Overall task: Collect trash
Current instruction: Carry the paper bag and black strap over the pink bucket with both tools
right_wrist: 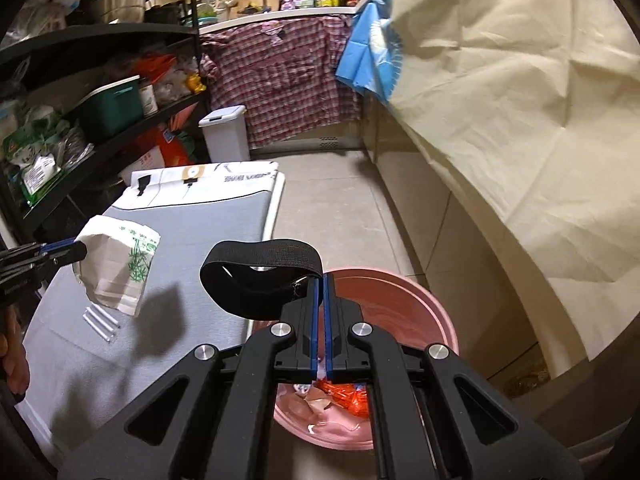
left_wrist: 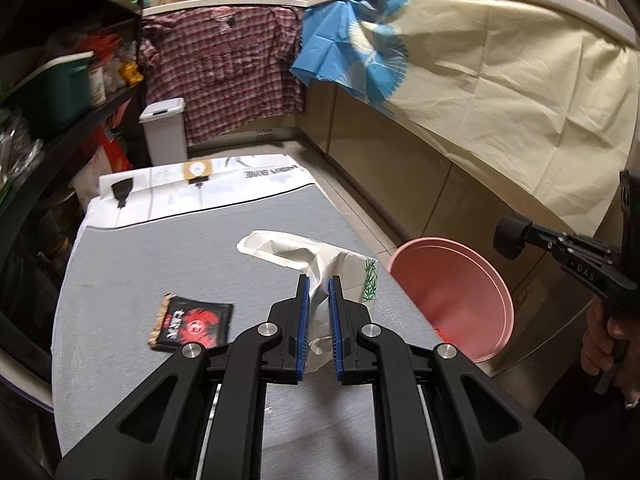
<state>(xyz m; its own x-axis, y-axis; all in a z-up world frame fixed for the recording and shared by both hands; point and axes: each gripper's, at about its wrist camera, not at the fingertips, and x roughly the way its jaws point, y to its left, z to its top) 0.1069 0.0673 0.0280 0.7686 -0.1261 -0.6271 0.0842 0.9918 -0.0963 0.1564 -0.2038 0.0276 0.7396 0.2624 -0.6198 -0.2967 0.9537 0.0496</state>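
Observation:
My left gripper [left_wrist: 319, 282] is shut on a crumpled white paper bag [left_wrist: 344, 268] with a green bamboo print and holds it above the grey table [left_wrist: 160, 272]; the bag also shows in the right wrist view [right_wrist: 120, 268]. A black and red snack wrapper [left_wrist: 192, 322] lies on the table to its left. My right gripper [right_wrist: 321, 280] is shut on a black elastic strap loop [right_wrist: 260, 280] above the pink basin [right_wrist: 400, 300], which holds orange and pale scraps [right_wrist: 344, 396]. The basin shows on the floor right of the table in the left wrist view [left_wrist: 452, 292].
Clear plastic tubes [right_wrist: 102, 322] lie on the table under the bag. A white printed sheet [left_wrist: 200, 188] covers the table's far end. A white lidded bin [left_wrist: 164, 132] stands beyond it. Shelves [right_wrist: 80, 120] line the left; cloth-draped cabinets [left_wrist: 500, 92] line the right.

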